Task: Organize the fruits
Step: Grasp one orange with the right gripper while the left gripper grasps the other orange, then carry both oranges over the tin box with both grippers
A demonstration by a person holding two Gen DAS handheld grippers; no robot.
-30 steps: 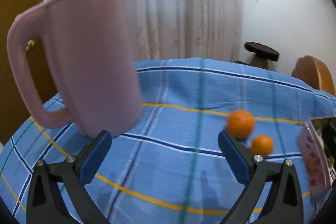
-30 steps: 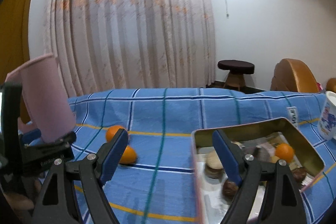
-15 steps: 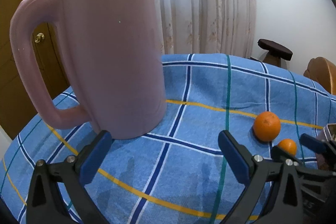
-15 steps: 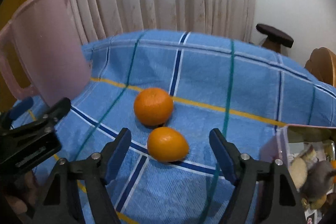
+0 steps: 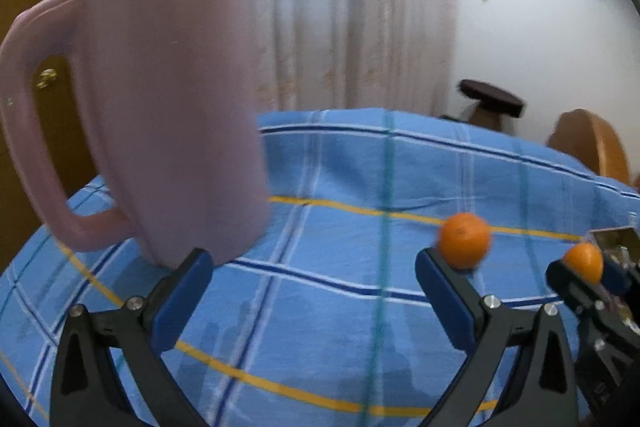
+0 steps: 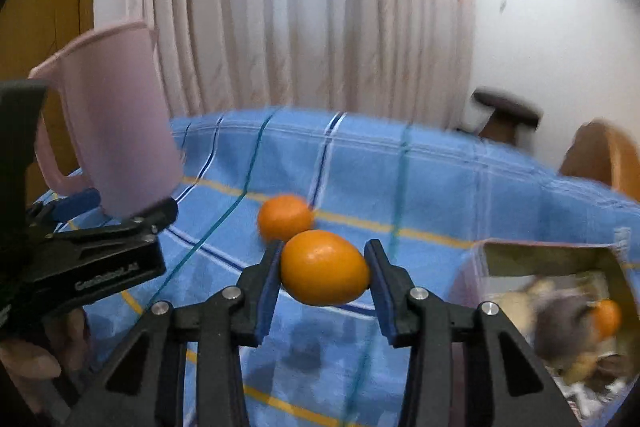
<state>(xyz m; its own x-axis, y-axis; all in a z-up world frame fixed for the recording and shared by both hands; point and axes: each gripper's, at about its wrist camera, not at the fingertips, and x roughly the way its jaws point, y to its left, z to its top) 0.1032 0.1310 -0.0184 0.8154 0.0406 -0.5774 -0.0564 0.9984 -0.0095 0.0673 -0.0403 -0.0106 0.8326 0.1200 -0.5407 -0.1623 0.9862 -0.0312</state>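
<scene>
The right gripper (image 6: 323,269), its jaws just closing, clamps the oval orange (image 6: 324,267) mid-table for lifting, while the left gripper (image 5: 314,287) stands open, empty, near the pink jug (image 5: 152,107) by the table's left edge.

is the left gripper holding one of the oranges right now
No, the left gripper has its jaws wide open over bare tablecloth, with nothing between them.

A pink jug (image 5: 160,115) stands on the checked tablecloth (image 5: 360,307).
</scene>
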